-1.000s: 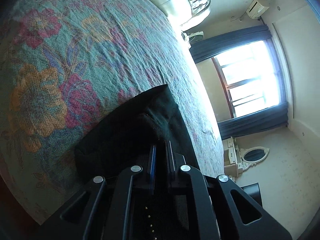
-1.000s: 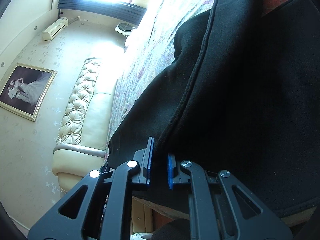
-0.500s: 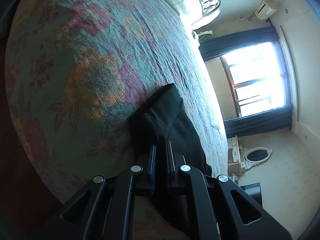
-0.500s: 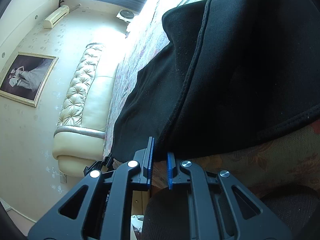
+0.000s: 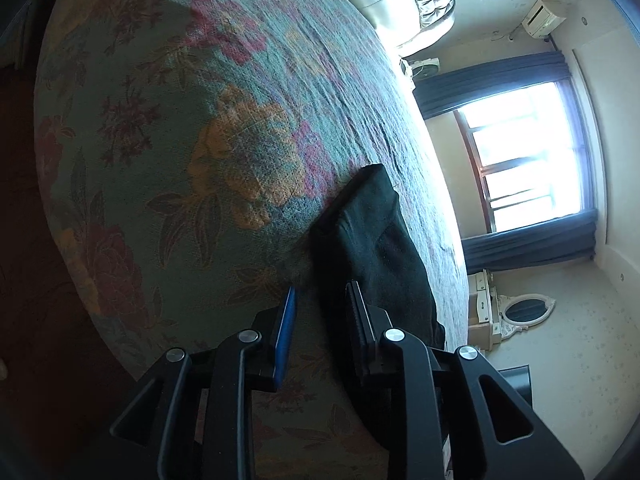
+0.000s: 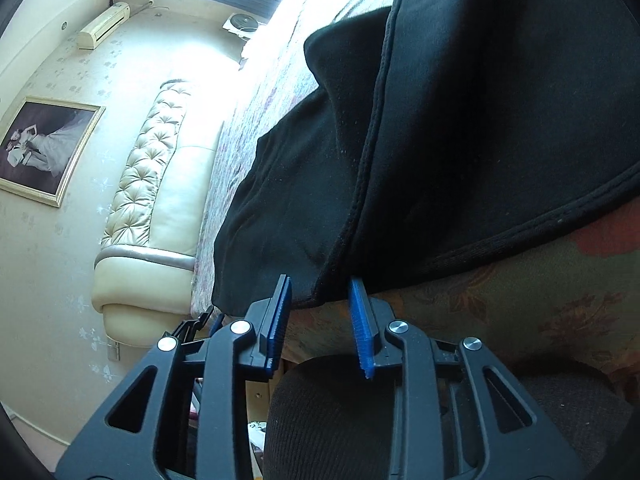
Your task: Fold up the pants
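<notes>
A: What garment is shown?
B: Black pants (image 5: pixel 372 240), soft knit with stitched seams, lying folded in layers on the floral bedspread (image 5: pixel 208 128).
A: Its position?
B: At the near edge; one narrow end points toward the far side.

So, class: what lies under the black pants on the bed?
The black pants lie folded on the floral bedspread, which shows all round them. Whatever lies beneath the spread or between the pants' layers is covered.

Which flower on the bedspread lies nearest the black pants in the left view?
The orange flower; it almost touches the black pants, whereas the pink flower lies further up the bedspread.
</notes>
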A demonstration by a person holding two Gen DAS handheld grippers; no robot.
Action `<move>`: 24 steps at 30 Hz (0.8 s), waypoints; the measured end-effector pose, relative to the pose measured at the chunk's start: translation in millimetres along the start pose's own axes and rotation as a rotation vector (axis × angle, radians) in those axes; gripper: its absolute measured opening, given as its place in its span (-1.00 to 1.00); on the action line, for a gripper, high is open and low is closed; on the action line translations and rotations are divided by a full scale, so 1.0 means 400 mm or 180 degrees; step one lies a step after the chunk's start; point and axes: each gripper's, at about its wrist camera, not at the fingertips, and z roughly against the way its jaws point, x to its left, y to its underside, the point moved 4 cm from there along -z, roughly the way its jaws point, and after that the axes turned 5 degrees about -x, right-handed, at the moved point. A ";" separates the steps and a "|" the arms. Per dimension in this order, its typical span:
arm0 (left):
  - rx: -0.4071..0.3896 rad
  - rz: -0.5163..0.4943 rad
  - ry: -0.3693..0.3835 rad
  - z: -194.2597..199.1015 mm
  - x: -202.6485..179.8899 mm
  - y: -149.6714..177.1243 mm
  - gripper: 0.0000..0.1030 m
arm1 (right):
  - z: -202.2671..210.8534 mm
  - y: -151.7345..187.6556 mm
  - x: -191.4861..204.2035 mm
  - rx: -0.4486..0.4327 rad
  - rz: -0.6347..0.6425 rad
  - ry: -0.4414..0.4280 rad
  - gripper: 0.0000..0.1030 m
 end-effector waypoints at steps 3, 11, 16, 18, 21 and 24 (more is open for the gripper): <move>-0.0064 -0.0223 -0.0099 0.029 -0.027 -0.001 -0.47 | 0.077 -0.051 -0.010 -0.0265 0.0101 0.0118 -0.08; 0.0271 -0.0693 0.0233 -0.032 -0.206 0.094 0.10 | 0.420 -0.331 -0.151 -0.1416 -0.0189 0.0592 0.23; 0.0608 -0.1006 0.0396 -0.138 -0.321 0.208 0.12 | 0.624 -0.515 -0.319 -0.1654 -0.0050 0.1851 0.24; 0.0730 -0.1176 0.0433 -0.177 -0.364 0.258 0.12 | 0.650 -0.553 -0.401 -0.1458 -0.0113 0.2071 0.25; 0.0912 -0.1416 0.0435 -0.225 -0.417 0.333 0.12 | 0.631 -0.557 -0.494 -0.1122 -0.0208 0.2027 0.26; 0.1061 -0.1480 0.0461 -0.258 -0.451 0.392 0.12 | 0.604 -0.538 -0.491 -0.0980 0.0123 0.2005 0.31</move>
